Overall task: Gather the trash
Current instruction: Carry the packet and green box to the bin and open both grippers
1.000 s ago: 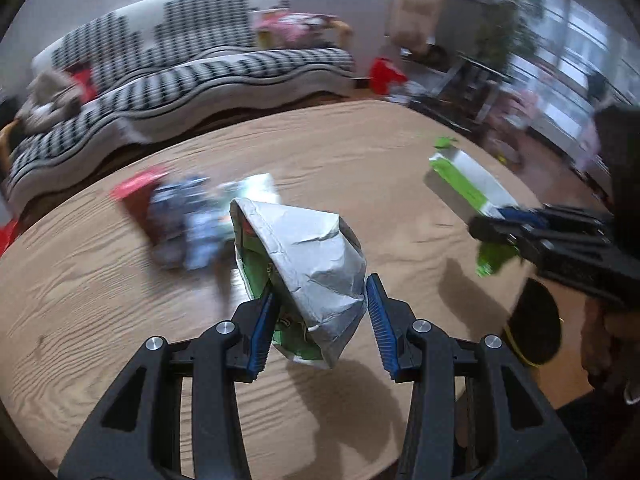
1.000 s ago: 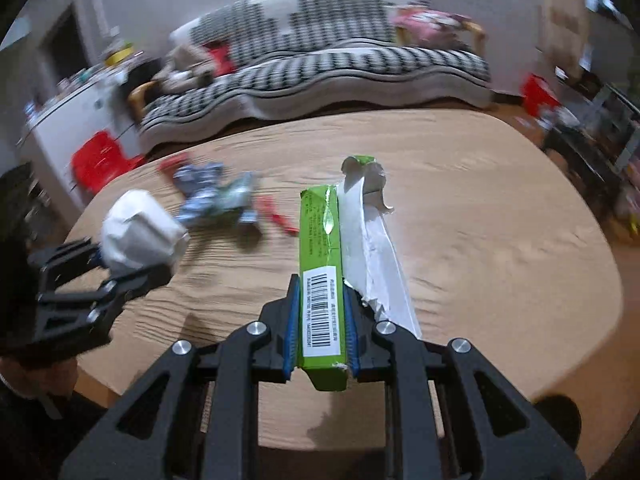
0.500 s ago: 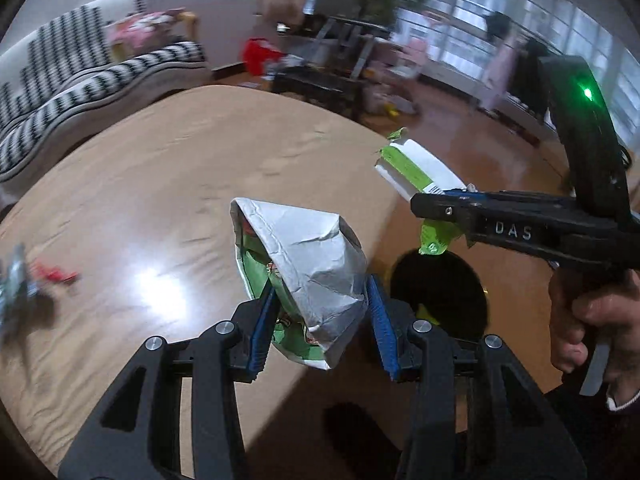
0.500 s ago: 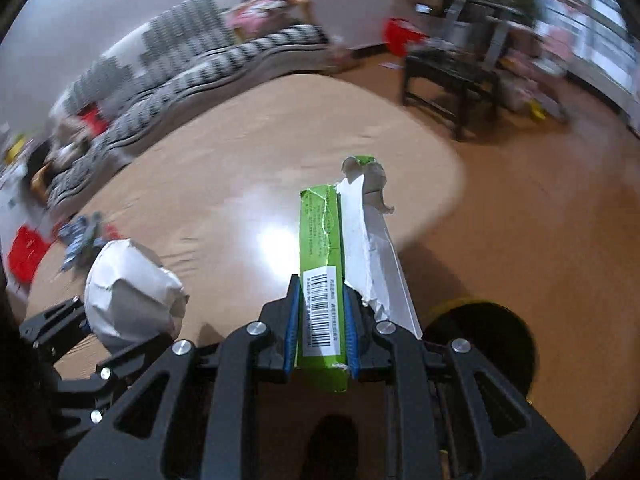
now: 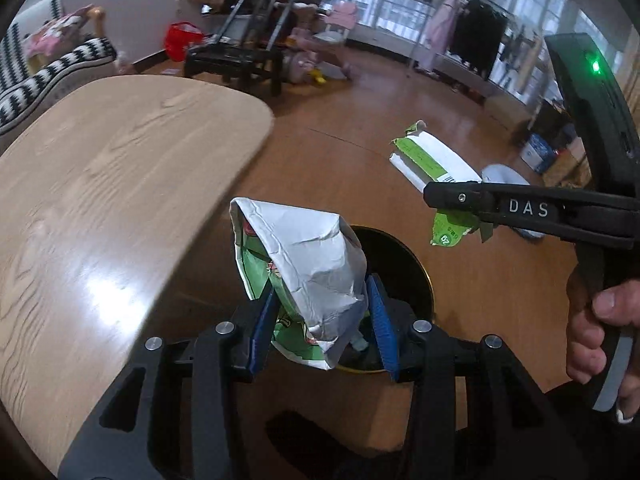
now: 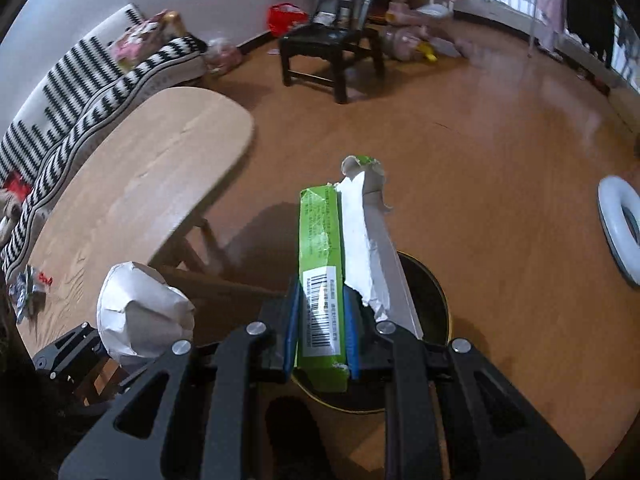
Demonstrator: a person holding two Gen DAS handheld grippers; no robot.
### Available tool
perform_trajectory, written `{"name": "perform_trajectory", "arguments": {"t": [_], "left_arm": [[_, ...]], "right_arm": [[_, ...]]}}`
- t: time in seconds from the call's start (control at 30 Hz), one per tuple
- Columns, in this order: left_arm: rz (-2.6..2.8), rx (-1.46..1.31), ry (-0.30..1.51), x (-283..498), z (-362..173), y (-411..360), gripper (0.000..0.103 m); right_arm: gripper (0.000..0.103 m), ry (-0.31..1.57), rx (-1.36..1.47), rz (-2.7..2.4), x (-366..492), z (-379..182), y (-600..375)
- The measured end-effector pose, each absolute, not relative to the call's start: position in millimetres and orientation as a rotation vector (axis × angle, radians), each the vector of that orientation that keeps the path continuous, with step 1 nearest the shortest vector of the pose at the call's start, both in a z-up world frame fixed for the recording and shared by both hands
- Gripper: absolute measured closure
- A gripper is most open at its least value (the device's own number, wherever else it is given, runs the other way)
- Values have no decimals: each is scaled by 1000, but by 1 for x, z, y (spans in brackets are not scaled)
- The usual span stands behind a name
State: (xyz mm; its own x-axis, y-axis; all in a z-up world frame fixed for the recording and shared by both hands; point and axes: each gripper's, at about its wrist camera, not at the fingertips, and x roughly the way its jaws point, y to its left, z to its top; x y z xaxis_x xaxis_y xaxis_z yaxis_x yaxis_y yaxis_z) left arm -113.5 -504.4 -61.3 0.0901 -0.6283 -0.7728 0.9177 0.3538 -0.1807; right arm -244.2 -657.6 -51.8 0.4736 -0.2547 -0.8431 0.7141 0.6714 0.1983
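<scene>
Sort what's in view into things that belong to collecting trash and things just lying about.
Job: crumpled silver snack bag in left gripper; torn green carton in right gripper; black bin; wrappers on table.

Lying about: striped sofa, black chair, white ring.

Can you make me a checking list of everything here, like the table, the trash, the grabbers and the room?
Surface: wooden table, mostly bare; floor is shiny wood.
Job's things: crumpled silver snack bag and torn green box, both held above the round black bin on the floor.
Clutter: small wrappers left on the table's far end.
Grippers: left gripper shut on the snack bag; right gripper shut on the green box.
Cables: nothing seen.
Surroundings: striped sofa, dark chair, red bag, clothes rack, white ring on the floor.
</scene>
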Motion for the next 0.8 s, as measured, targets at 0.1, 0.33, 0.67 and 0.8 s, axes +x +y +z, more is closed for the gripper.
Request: {"name": "perform_trajectory", "arguments": {"t": [0.1, 0.33, 0.67, 0.8], "left_arm": [[-1212, 404, 901, -117, -66, -518, 60], [-1228, 411, 928, -113, -75, -539, 59], [-1256, 434, 945, -118, -86, -552, 56], [-1261, 448, 951, -119, -90, -558, 34]], "right_arm": [[83, 900, 597, -645, -252, -55, -663], [83, 905, 610, -654, -255, -57, -667], [83, 915, 625, -663, -245, -58, -665], [58, 918, 626, -675, -246, -58, -665]]}}
